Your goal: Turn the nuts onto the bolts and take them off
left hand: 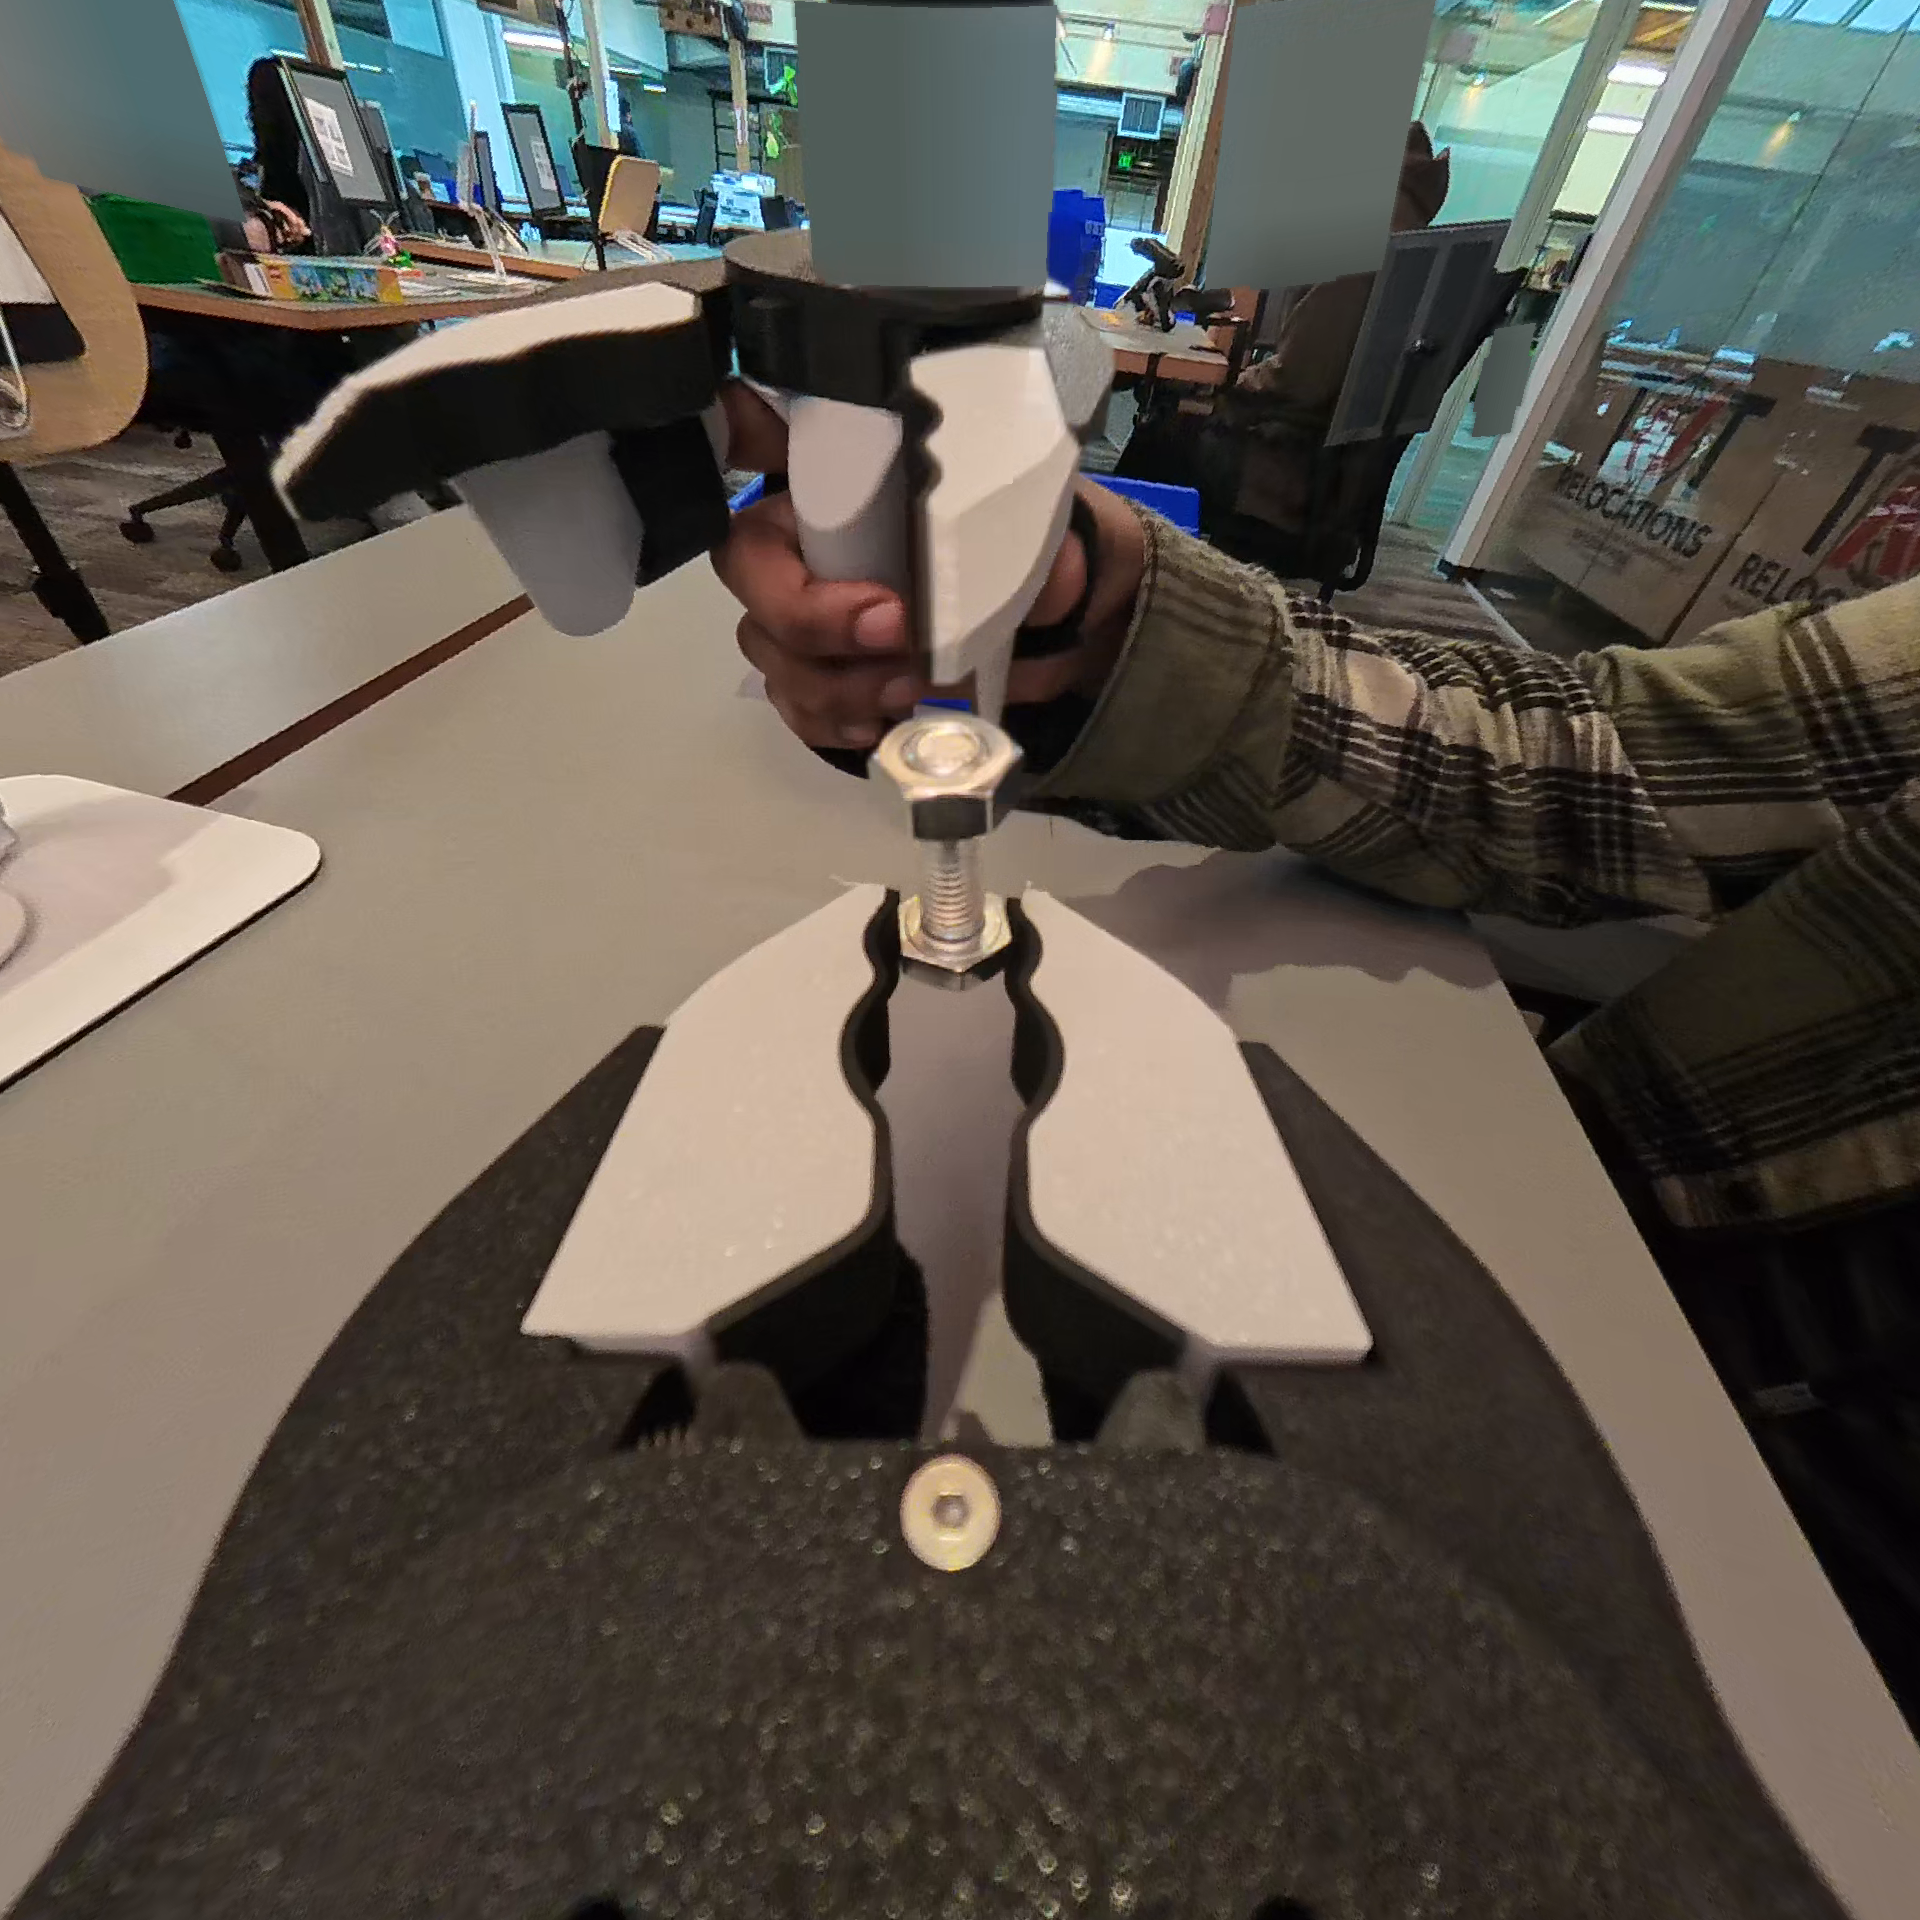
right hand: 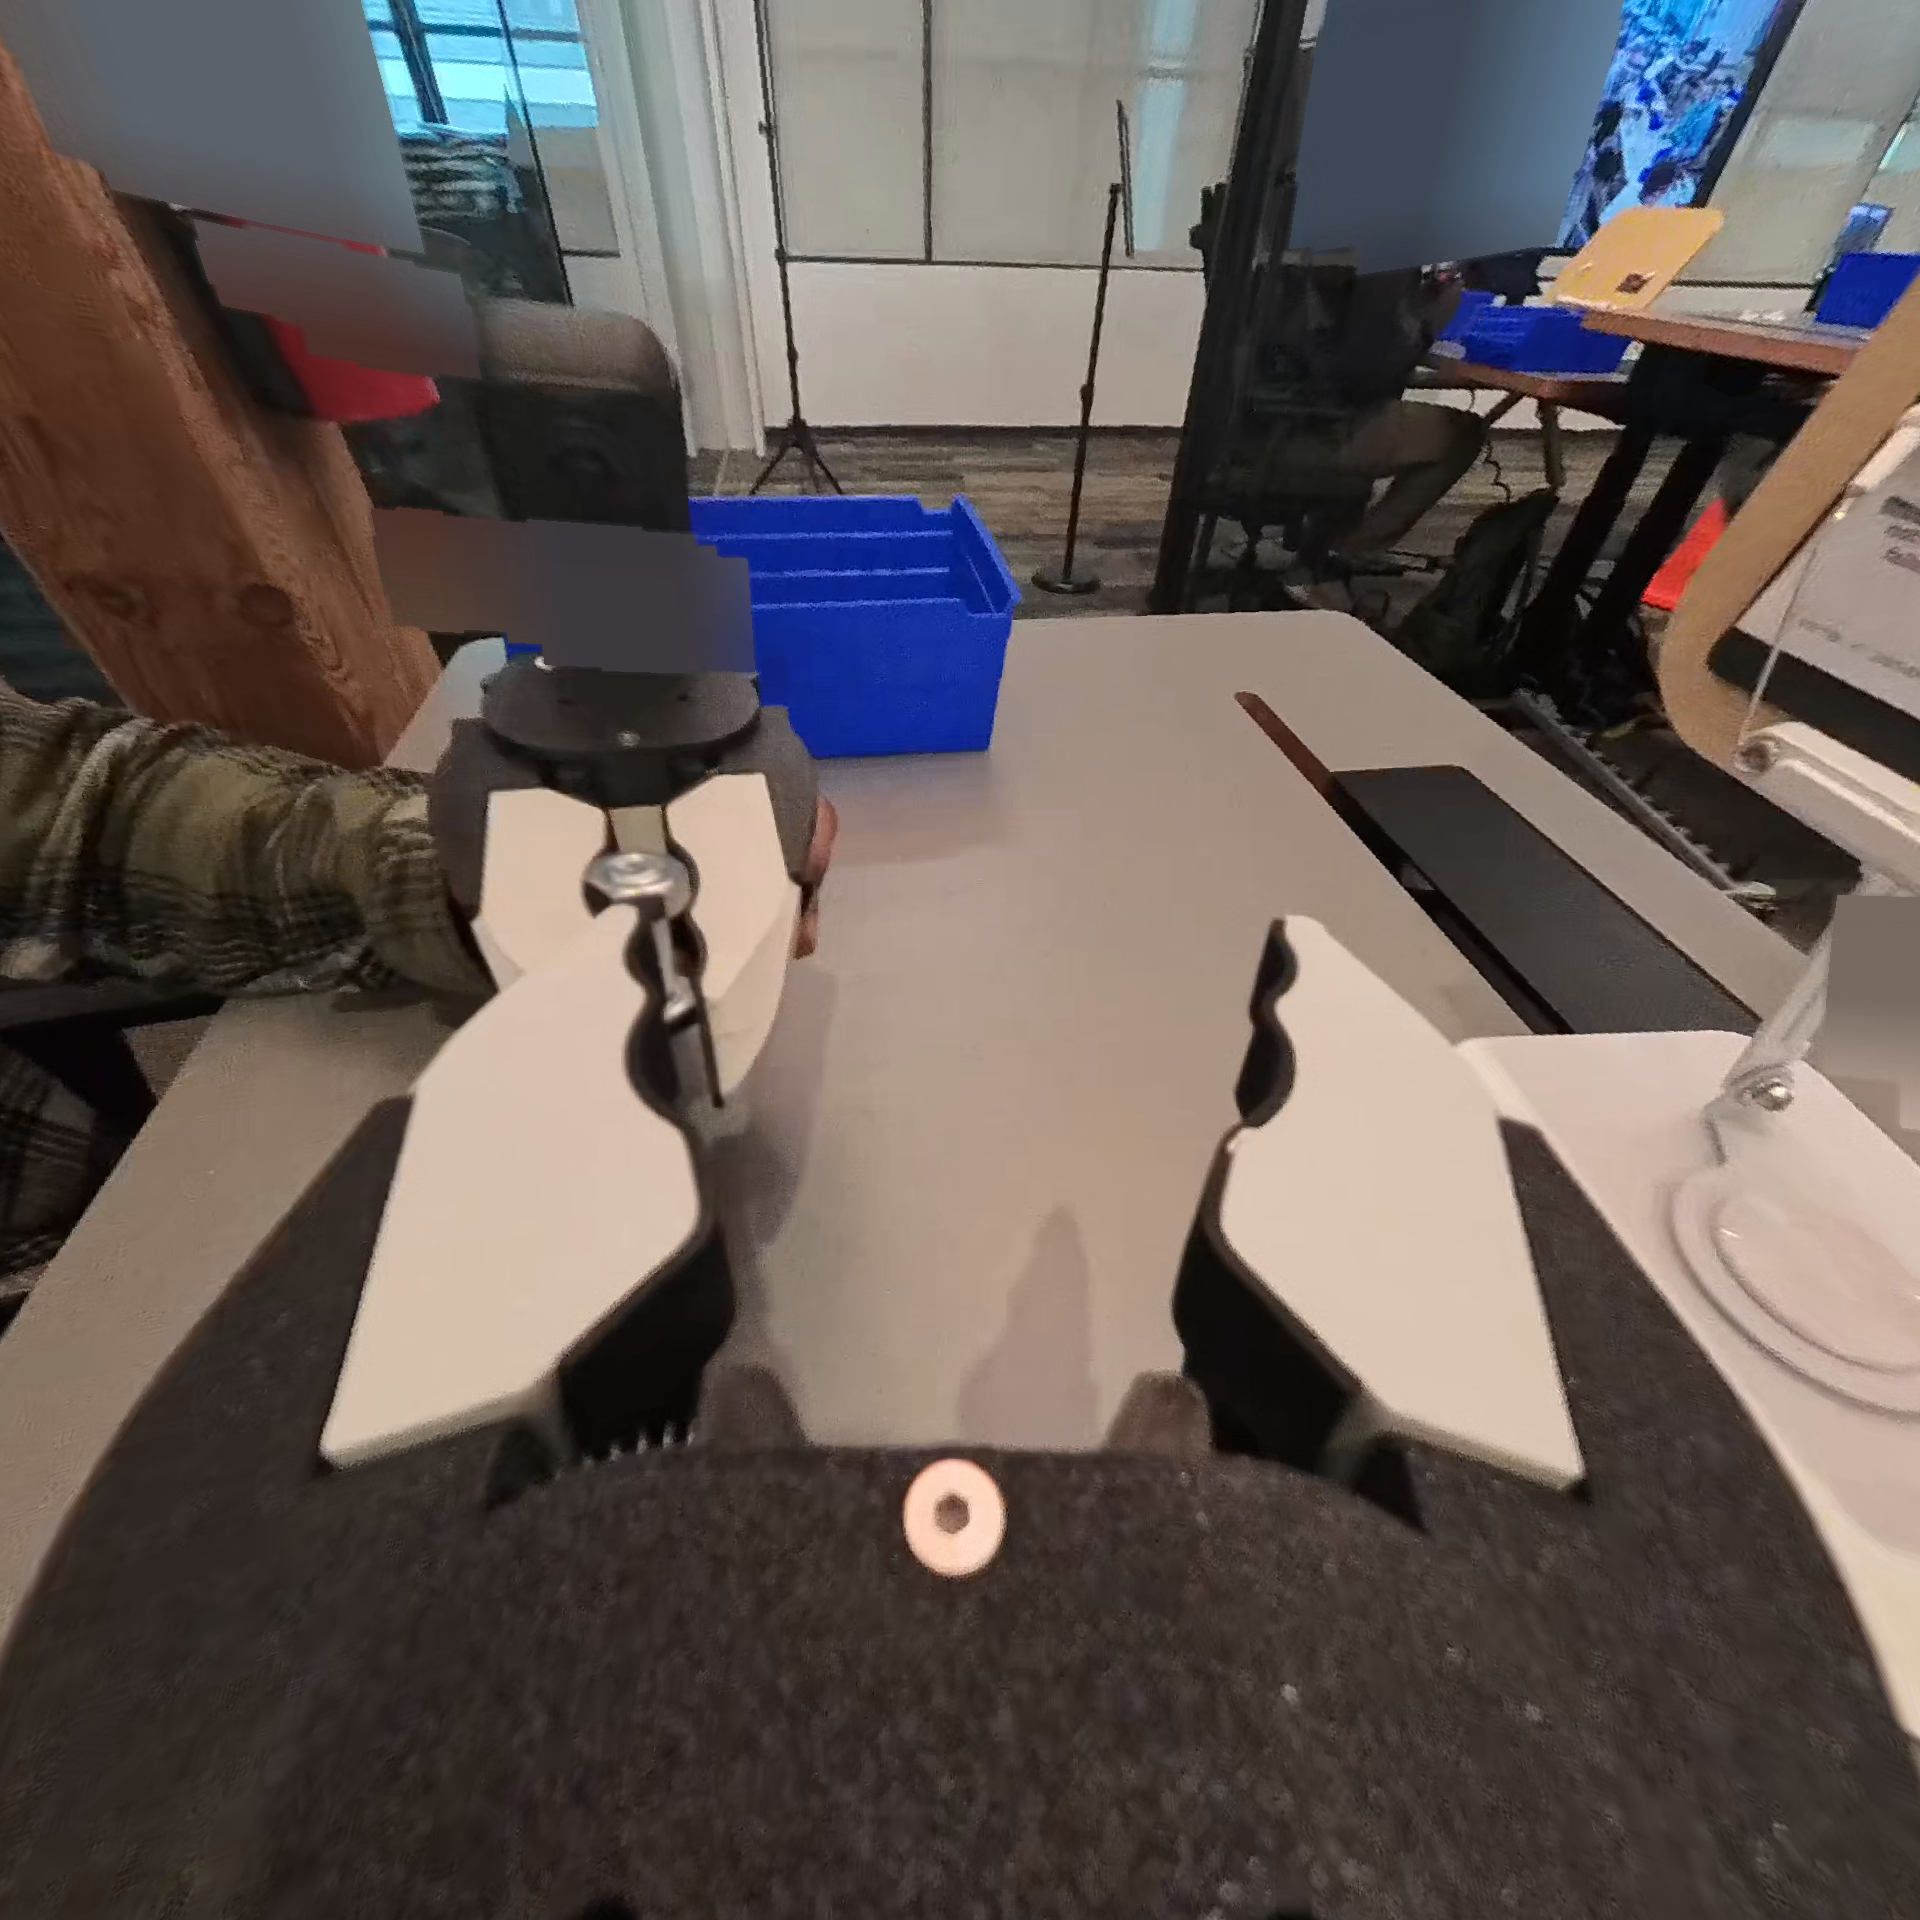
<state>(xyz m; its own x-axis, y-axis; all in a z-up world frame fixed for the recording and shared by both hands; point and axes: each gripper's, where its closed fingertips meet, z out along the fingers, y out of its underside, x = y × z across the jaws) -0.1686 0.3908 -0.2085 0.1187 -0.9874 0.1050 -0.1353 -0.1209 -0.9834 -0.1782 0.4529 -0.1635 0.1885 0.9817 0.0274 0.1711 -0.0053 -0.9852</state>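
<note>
While the left gripper (left hand: 951, 951) is pinching the threaded steel bolt (left hand: 943, 831), its hex nut (left hand: 948, 808) at 12 o'clock, the right gripper (right hand: 961, 997) is gaping wide, holding nothing.

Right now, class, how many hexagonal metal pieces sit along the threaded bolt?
3: top hex piece at the bolt's upper end; middle hex piece directly beneath; bottom hex piece in the left gripper. Head or nut: unclear.

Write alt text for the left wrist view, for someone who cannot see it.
The left gripper, seen from just behind its two white fingers, is shut on a nut at the near end of a silver bolt. Beyond it, a hand in a plaid sleeve holds the right gripper, open, above a grey table.
</note>
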